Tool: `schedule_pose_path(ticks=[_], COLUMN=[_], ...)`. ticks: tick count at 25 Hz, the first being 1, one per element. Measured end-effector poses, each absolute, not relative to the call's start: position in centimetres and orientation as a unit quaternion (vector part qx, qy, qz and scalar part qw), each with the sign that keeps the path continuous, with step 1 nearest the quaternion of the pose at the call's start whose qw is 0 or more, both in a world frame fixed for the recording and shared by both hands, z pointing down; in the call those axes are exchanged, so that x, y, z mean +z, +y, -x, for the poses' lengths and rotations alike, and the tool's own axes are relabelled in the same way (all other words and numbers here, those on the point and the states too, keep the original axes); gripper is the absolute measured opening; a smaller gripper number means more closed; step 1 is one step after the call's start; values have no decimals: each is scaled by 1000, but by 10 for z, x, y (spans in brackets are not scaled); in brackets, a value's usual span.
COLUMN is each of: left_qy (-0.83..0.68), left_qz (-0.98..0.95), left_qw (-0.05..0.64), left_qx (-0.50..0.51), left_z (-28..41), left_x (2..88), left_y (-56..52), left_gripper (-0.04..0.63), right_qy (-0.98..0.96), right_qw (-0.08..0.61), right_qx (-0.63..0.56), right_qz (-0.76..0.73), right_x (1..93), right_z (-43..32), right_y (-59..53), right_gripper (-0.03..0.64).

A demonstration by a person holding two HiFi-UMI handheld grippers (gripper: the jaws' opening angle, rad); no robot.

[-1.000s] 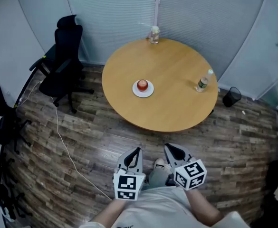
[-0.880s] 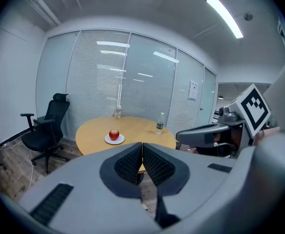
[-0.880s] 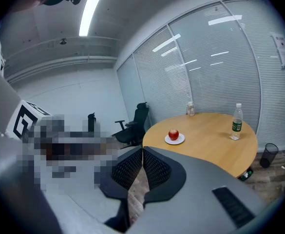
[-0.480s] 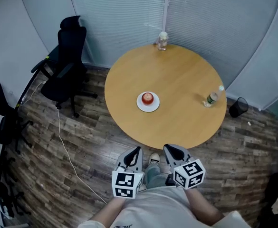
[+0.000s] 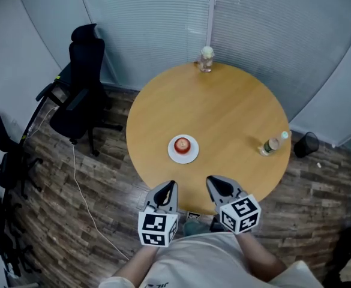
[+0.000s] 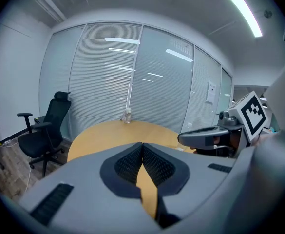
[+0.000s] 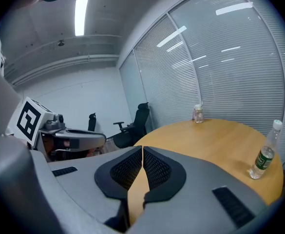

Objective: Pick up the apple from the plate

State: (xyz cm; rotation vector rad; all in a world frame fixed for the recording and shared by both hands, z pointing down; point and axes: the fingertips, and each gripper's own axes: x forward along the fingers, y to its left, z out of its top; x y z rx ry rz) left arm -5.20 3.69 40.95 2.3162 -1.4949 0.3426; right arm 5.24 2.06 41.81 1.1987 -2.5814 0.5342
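Note:
A red apple point(image 5: 182, 144) sits on a small white plate point(image 5: 183, 156) on the near part of a round wooden table point(image 5: 223, 119). My left gripper point(image 5: 170, 186) is at the table's near edge, just short of the plate, shut and empty. Beside it my right gripper point(image 5: 211, 181) is also shut with nothing in it, its tips over the table's near rim. In the left gripper view the jaws point(image 6: 142, 145) meet and hide the plate. The right gripper view shows its jaws point(image 7: 142, 148) closed in the same way, and the apple is hidden there too.
A plastic bottle point(image 5: 272, 144) stands at the table's right side, and a glass jar point(image 5: 206, 59) at the far edge by the blinds. A black office chair point(image 5: 79, 89) is left of the table, more chairs along the left wall, a white cable point(image 5: 82, 188) on the floor, a black bin point(image 5: 308, 144) at right.
Both grippers have come forward to the table's near edge, so the table, plate and apple now lie much closer. Both stayed shut.

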Motion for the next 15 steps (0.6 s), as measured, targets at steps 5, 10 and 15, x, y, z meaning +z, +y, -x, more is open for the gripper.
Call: schedule_pose_path(ticks=[5,10,15], left_qy=[-532,-534,-524], left_qz=[-815,-812,-819], left_qw=[199,200,193], left_qx=[115,127,130], left_z=[46,50,55], left_x=[414,413,409], left_y=[13,4,-11], left_gripper=[3,3,3], right_qy=[-882,-880,-873], right_qw=[121,115,113], right_qx=[187,201,208], right_qz=[-416,-416,-425], right_x=[421,424,429], right_z=[-65,-63,-57], right_y=[-7,-16,-26], right_gripper=[32,32,32])
